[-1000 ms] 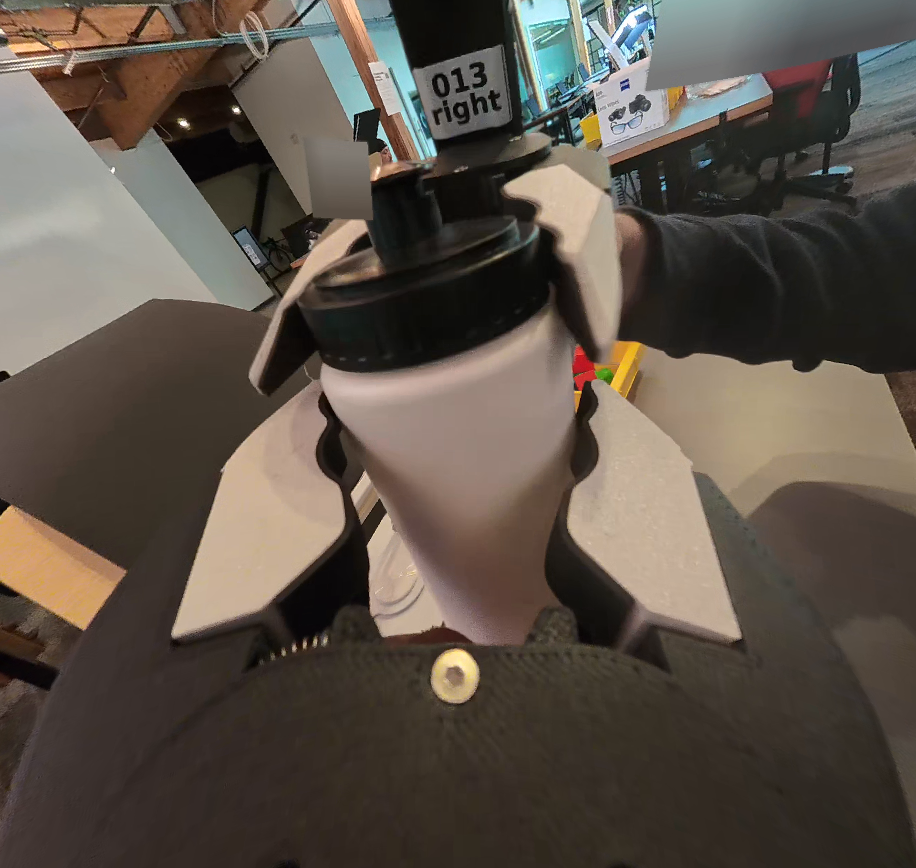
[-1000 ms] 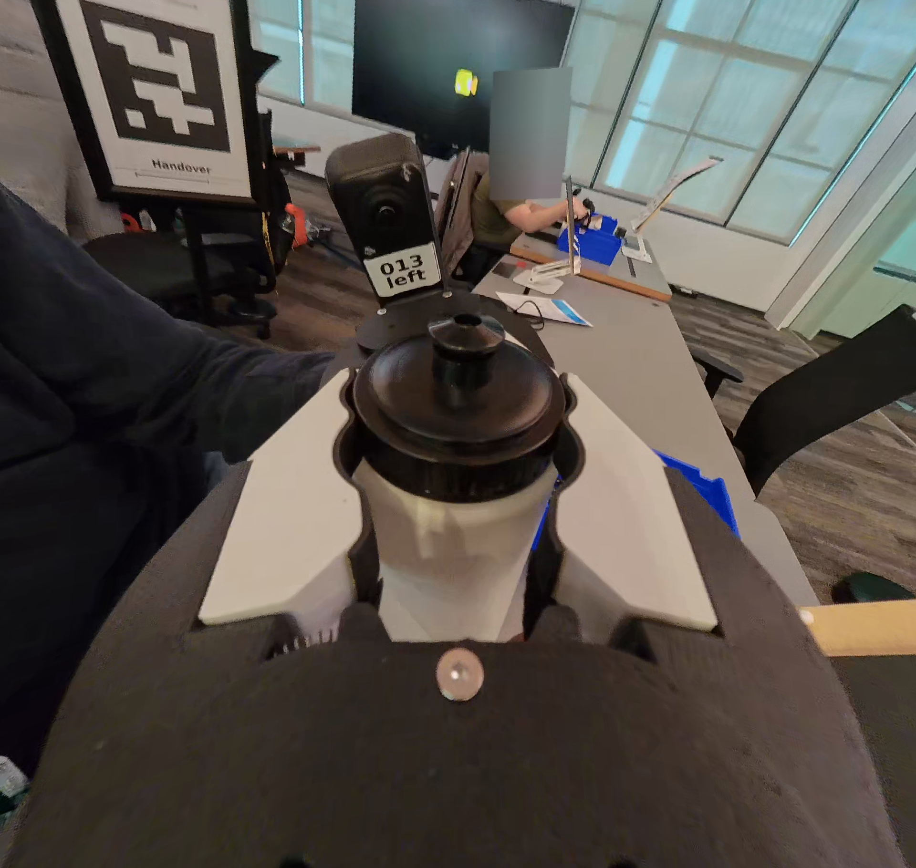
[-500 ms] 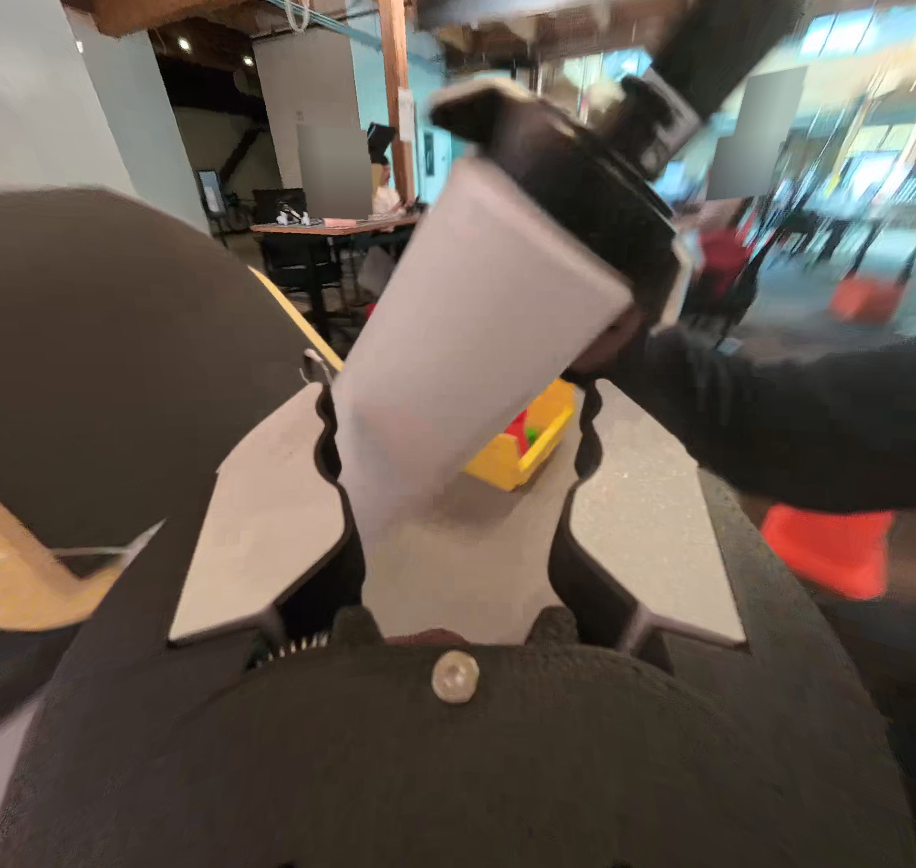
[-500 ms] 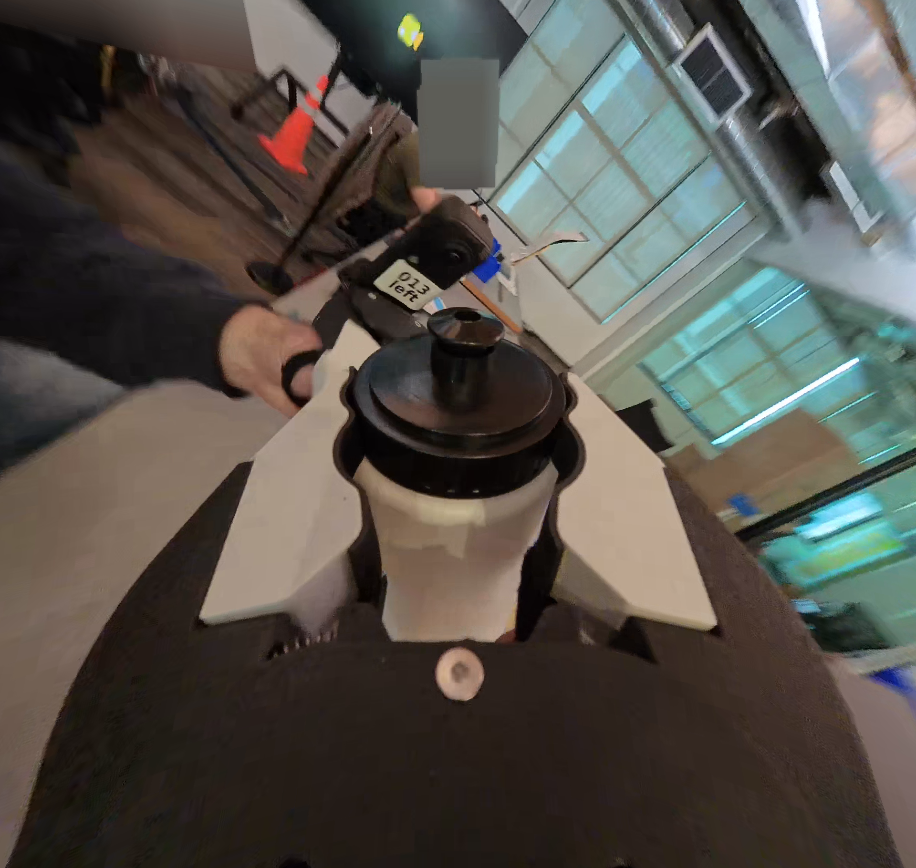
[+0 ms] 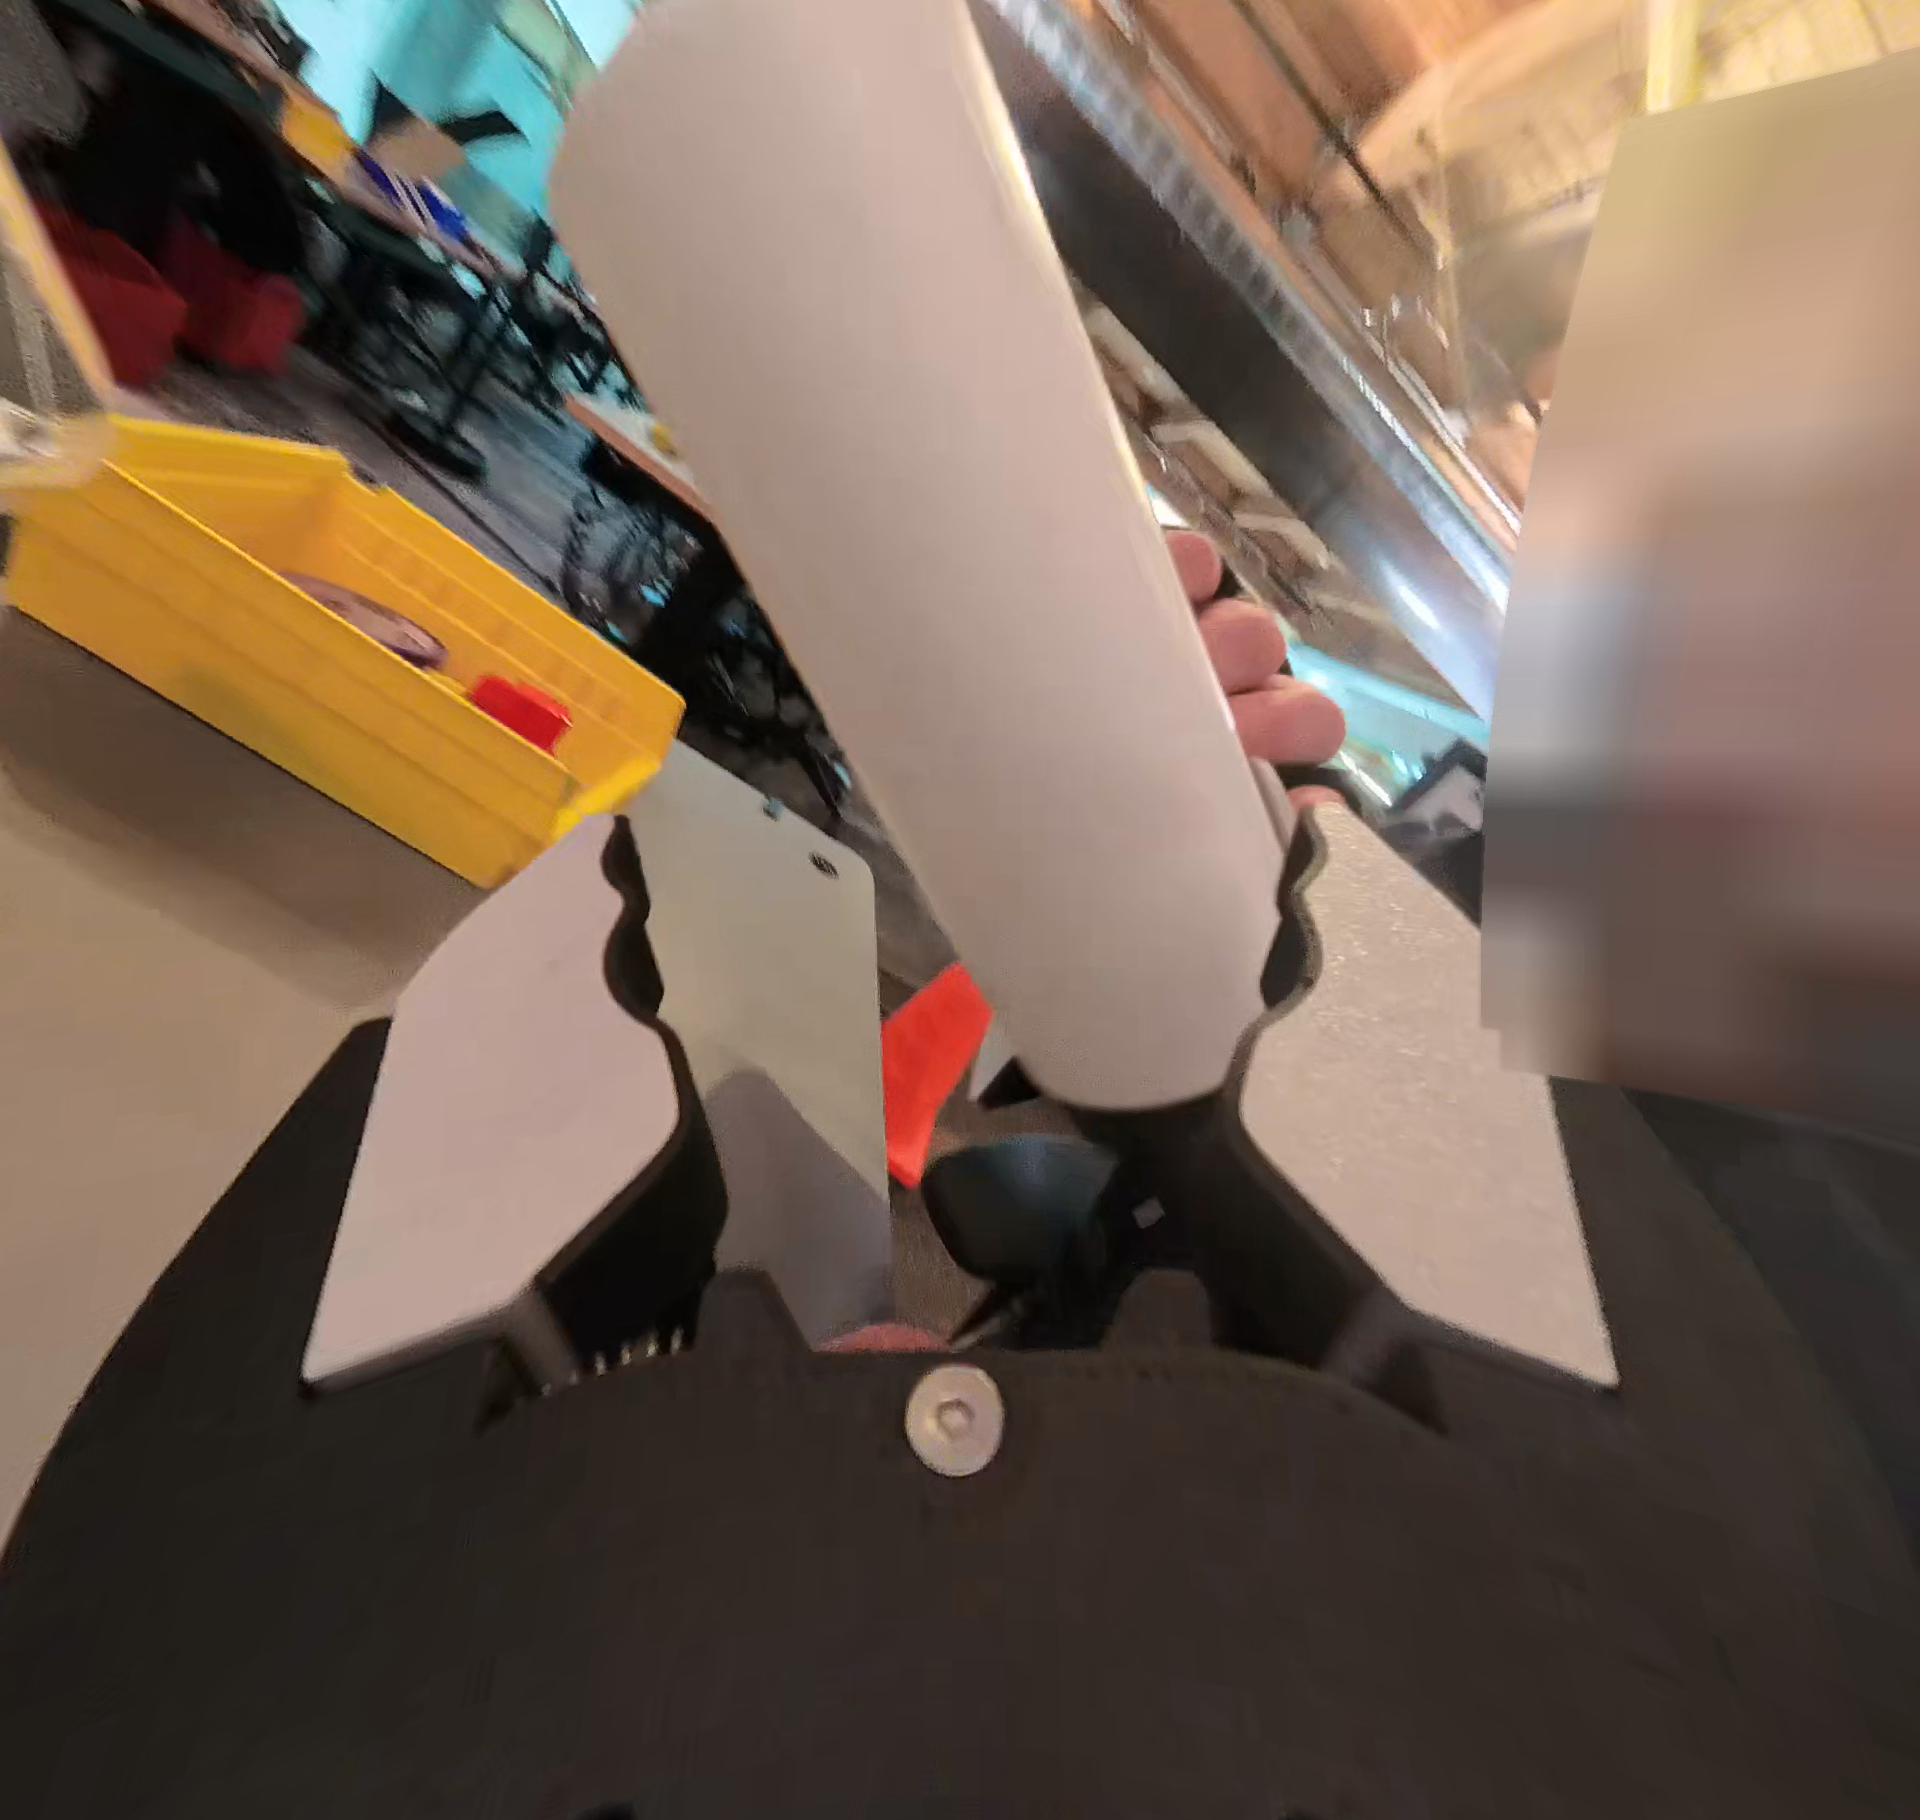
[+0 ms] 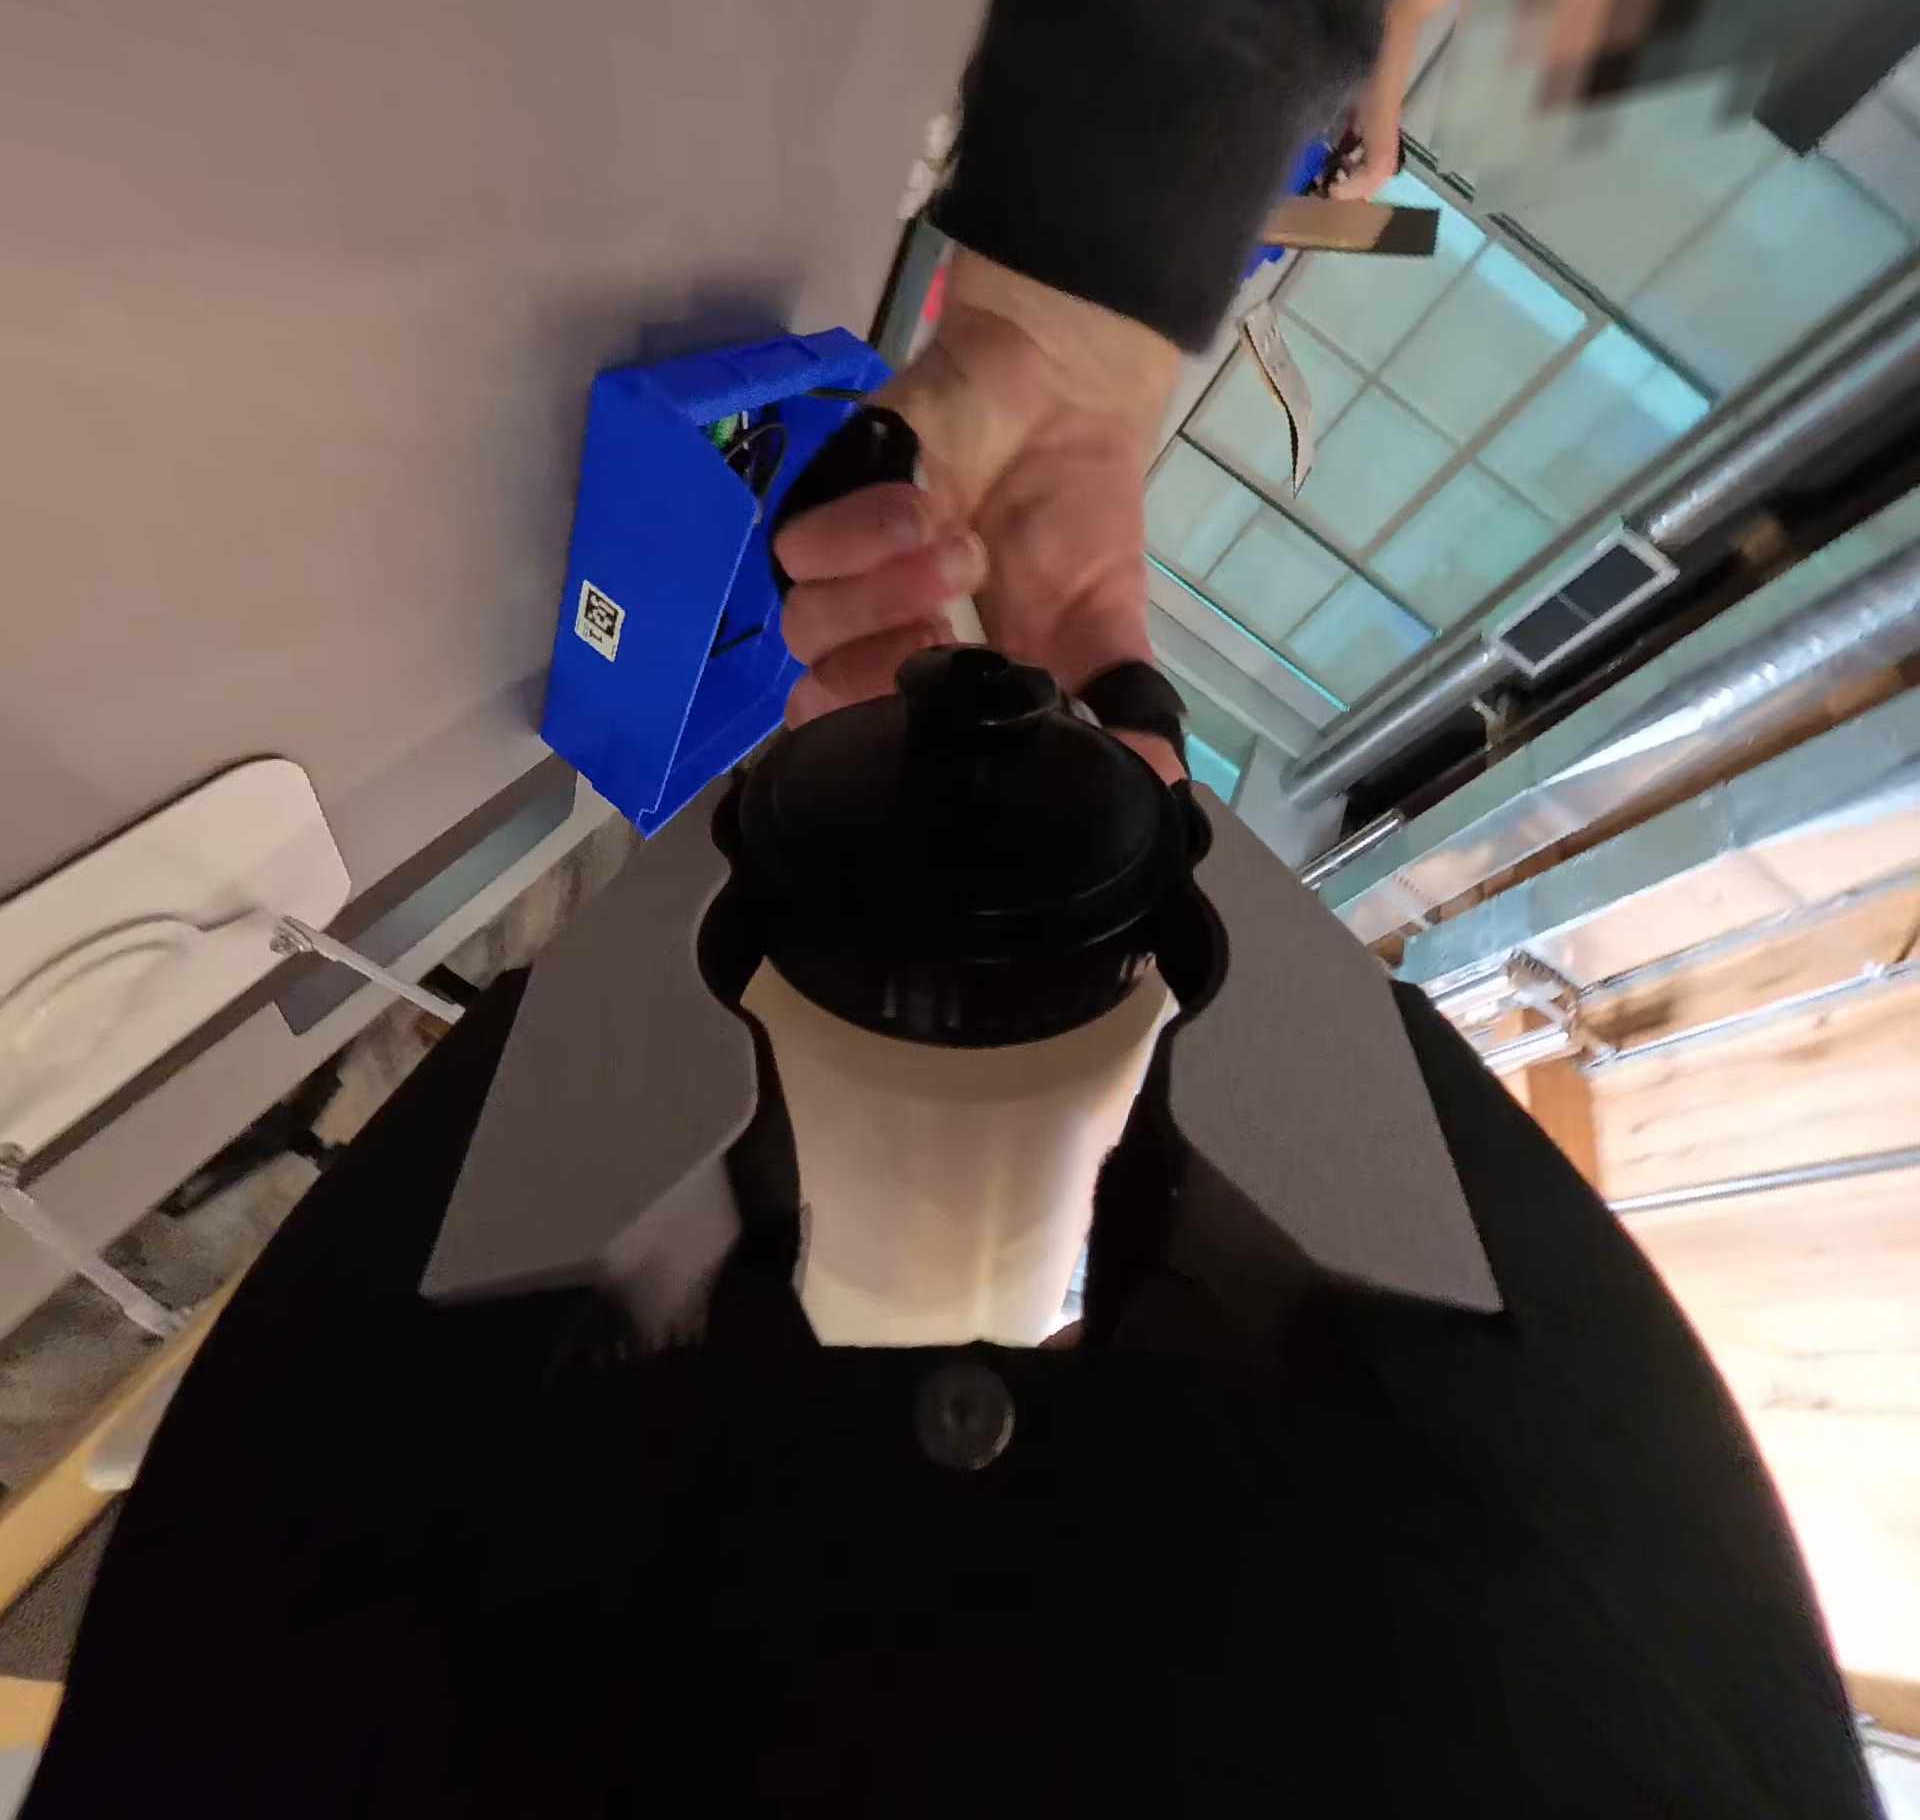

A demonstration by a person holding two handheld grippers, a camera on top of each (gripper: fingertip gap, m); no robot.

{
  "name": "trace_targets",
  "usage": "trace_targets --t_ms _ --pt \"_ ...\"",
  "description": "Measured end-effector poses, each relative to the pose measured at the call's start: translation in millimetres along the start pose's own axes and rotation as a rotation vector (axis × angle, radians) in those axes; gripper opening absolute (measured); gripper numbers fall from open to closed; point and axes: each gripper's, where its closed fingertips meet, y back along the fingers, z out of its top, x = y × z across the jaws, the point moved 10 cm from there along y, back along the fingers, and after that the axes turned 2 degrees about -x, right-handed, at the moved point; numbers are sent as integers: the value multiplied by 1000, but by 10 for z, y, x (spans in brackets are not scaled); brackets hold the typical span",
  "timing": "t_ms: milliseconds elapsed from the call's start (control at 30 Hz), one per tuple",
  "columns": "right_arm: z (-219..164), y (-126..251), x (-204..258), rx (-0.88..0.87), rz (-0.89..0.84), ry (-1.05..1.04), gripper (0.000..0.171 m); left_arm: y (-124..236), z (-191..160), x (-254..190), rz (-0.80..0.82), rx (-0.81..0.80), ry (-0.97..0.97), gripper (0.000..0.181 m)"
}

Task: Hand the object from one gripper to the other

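Observation:
The object is a white bottle [image 5: 914,523] with a black cap [image 6: 956,856]. My right gripper [image 6: 961,814] is shut on the bottle's neck just under the cap; the white body [image 6: 956,1147] runs back between its fingers. In the left wrist view the bottle slants across, base up and left, cap end low beside my right-hand finger [image 5: 1392,1074]. My left gripper [image 5: 966,835] is open and holds nothing; I cannot tell whether the bottle touches that finger. A hand [image 6: 987,482] grips the left gripper's handle just beyond the cap.
A yellow bin [image 5: 312,648] with a red block sits on the pale table [image 5: 156,939] to the left. An orange cone [image 5: 930,1053] shows between the fingers. A blue bin [image 6: 665,586] lies on a grey table. A dark sleeve [image 6: 1122,108] crosses above.
My left gripper has let go of the bottle and opened wide. My right gripper has kept its hold and swung the bottle away and over; both views have turned sharply.

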Motion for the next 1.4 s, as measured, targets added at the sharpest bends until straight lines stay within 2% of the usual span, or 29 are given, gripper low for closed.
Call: trace_targets --t_ms 67,200,300,400,533,633,700,833,1000,1033,1100,1200,1400 --pt "77 -71 94 17 30 84 75 -124 -13 -27 -28 91 7 123" --pt "220 -153 226 -18 60 153 75 -289 -58 -40 -46 179 11 123" --pt "303 -186 266 -17 59 178 75 -367 -150 -4 -41 250 -8 105" --pt "334 -210 329 -22 67 186 76 -396 -213 21 -59 249 -11 103" --pt "362 -242 416 4 127 158 77 -417 -251 7 -4 252 -105 98" --pt "379 -181 385 5 115 67 95 -384 -191 -37 69 234 -212 95" --pt "374 -85 339 -27 111 -37 98 -329 -122 -63 166 224 -308 93" --pt "189 144 197 -49 35 -357 89 -213 -9 -175 343 203 -540 93" --pt "-342 564 9 -182 -197 -948 65 -223 -2 -378 516 228 -862 93" --pt "-479 642 -21 -218 -235 -1076 65 -245 -14 -409 557 254 -933 93" --pt "-730 728 -52 -233 -271 -1248 90 -292 -37 -453 640 323 -1066 93" --pt "-937 722 -87 -257 -201 -1358 114 -378 -60 -509 724 460 -1217 93" --pt "-1012 431 -70 -188 73 -1331 119 -501 -37 -573 810 669 -1385 93"
